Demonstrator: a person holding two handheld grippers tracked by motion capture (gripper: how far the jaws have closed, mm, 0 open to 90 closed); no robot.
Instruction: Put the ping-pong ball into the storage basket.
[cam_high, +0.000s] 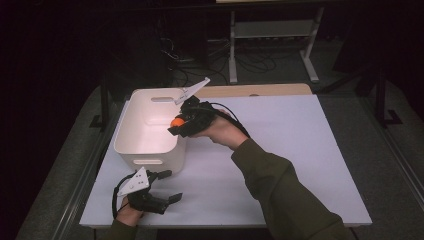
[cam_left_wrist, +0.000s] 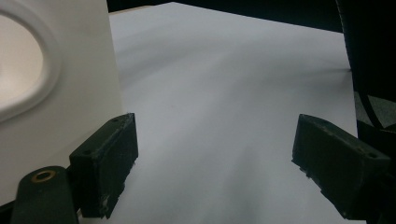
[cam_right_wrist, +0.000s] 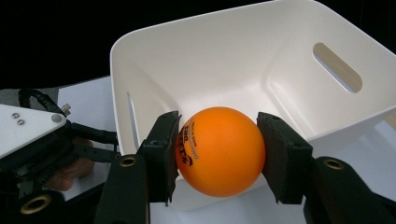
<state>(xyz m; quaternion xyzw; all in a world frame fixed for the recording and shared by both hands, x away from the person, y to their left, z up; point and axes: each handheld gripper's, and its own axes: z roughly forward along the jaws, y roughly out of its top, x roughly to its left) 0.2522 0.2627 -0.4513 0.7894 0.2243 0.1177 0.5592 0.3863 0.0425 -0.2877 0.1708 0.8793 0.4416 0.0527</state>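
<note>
An orange ball with dark print sits squeezed between the two black jaws of my right gripper. In the high view that right gripper holds the orange ball over the right rim of a white bin. The white bin has slot handles and I see nothing lying inside it. My left gripper rests low on the table just in front of the bin, jaws wide apart. In the left gripper view, bare white tabletop lies between the jaws of the left gripper, and the bin wall stands close at the left.
The white tabletop stretches to the right of the bin. A wooden strip runs along the table's far edge. Behind it stand a metal frame and cables on a dark floor. My right forearm in an olive sleeve crosses the table's front right.
</note>
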